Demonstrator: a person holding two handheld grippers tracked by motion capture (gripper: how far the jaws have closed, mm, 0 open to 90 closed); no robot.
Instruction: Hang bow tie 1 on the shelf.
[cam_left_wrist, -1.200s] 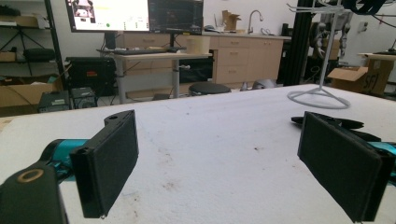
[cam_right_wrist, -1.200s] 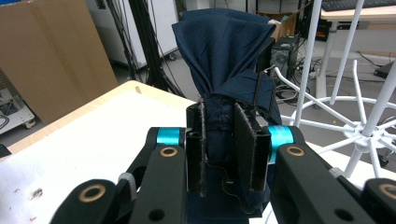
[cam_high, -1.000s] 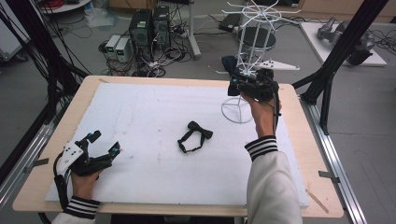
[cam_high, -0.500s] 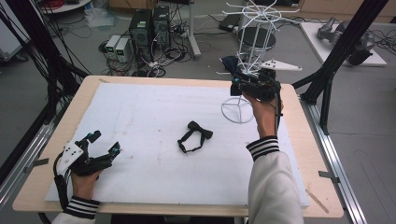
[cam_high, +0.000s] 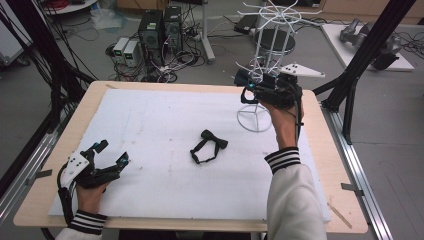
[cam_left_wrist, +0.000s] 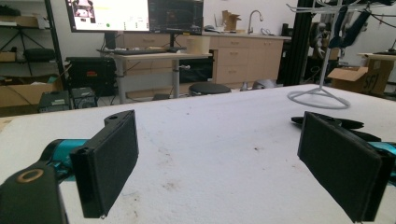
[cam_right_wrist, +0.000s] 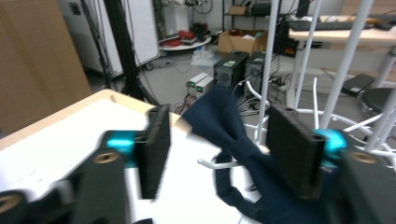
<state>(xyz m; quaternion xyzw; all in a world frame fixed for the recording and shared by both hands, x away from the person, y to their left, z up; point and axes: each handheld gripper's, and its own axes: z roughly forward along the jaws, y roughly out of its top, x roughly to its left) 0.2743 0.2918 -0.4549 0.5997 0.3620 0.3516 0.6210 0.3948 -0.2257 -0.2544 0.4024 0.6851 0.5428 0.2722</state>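
Observation:
A black bow tie (cam_high: 209, 146) lies on the white foam board (cam_high: 150, 115) near its middle; it also peeks out past the right jaw in the left gripper view (cam_left_wrist: 336, 123). My right gripper (cam_high: 250, 87) is raised at the white wire rack (cam_high: 270, 30) at the back right. Its jaws stand open (cam_right_wrist: 219, 135) on either side of a navy bow tie (cam_right_wrist: 233, 135) that hangs over a white rack peg. My left gripper (cam_high: 111, 152) rests open at the board's front left, nothing between its jaws (cam_left_wrist: 219, 154).
The rack's round wire base (cam_high: 254, 119) stands on the board's back right, and its post rises in the left gripper view (cam_left_wrist: 322, 70). Black frame posts (cam_high: 360, 55) flank the table. Computers and cables (cam_high: 155, 35) sit on the floor behind.
Almost nothing has moved. The right gripper stays up at the rack with only a slight shift, and the left gripper lies still.

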